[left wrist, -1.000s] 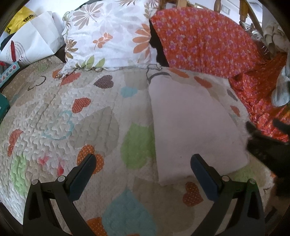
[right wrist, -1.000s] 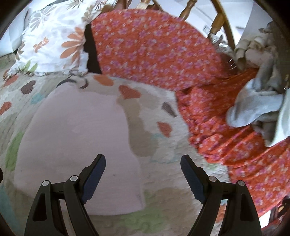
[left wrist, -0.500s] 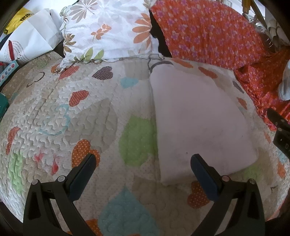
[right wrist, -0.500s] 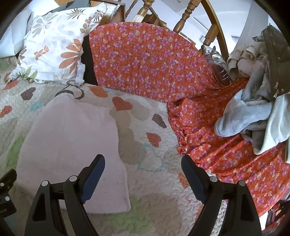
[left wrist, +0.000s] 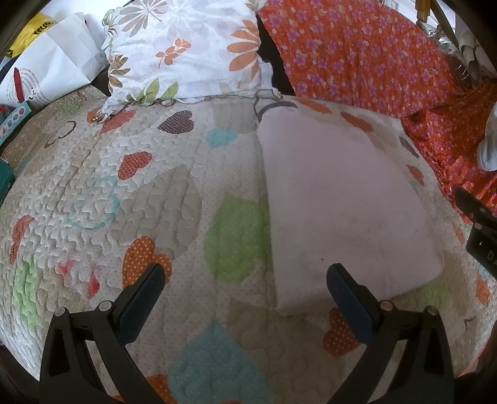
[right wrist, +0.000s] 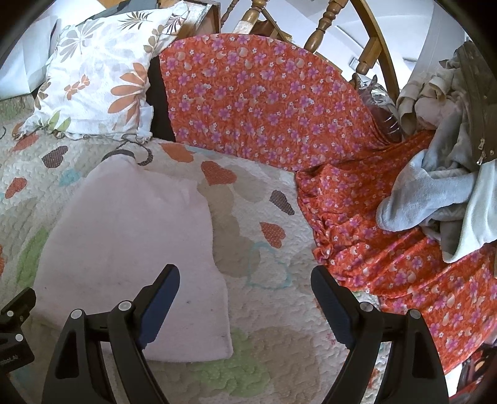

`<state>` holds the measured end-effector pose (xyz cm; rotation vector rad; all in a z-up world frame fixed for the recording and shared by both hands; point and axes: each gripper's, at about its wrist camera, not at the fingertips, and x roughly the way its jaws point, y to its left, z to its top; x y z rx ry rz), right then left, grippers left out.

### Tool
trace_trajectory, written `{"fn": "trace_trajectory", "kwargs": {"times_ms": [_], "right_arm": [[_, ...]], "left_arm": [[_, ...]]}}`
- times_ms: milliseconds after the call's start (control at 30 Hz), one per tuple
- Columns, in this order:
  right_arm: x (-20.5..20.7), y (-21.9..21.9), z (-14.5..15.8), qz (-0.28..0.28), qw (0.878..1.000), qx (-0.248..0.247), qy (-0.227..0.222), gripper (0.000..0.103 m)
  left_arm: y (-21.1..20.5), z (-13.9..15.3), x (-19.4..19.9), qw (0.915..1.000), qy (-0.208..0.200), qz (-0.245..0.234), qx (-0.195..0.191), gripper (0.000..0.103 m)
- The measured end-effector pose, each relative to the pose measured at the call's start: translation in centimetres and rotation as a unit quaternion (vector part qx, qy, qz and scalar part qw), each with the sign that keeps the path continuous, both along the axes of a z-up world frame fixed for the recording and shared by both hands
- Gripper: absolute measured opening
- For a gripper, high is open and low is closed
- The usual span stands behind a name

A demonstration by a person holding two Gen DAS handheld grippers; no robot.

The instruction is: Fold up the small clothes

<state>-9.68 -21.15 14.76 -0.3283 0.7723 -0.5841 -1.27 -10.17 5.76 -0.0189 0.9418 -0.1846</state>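
A pale pink folded cloth (left wrist: 338, 205) lies flat on the heart-patterned quilt (left wrist: 130, 192); it also shows in the right wrist view (right wrist: 130, 248). My left gripper (left wrist: 245, 279) is open and empty, above the quilt just left of the cloth's near corner. My right gripper (right wrist: 245, 282) is open and empty, above the cloth's near right edge. The right gripper's body (left wrist: 478, 230) shows at the right edge of the left wrist view. A pile of loose clothes (right wrist: 441, 192) lies at the right on orange floral fabric.
A floral pillow (left wrist: 186, 49) and an orange floral cushion (right wrist: 257, 99) stand at the back of the bed. Orange floral fabric (right wrist: 388, 261) covers the right side. A wooden chair back (right wrist: 323, 25) rises behind. White bags (left wrist: 49, 68) stand at far left.
Both grippers have pulled back and up from the cloth, so more of the bed and the clothes pile shows. The cloth has stayed flat. Both grippers stay open.
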Motion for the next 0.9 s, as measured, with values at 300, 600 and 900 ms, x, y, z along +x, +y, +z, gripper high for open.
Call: {"fn": "trace_trajectory", "kwargs": {"times_ms": [300,600,900], "right_arm": [[0.0,0.0,-0.1,0.0,1.0,0.003,0.001,0.09],[0.2,-0.2,-0.7,0.005,1.0,0.01,0.013,0.09],[0.5,-0.4,-1.1,0.004,1.0,0.012,0.023,0.09]], "left_arm": [[0.1,0.0,0.0,1.0,0.001,-0.001,0.001,0.103],[0.4,-0.3,0.2,1.0,0.007,-0.001,0.002,0.103],[0.4,-0.3,0.1,1.0,0.007,-0.002,0.004,0.103]]}}
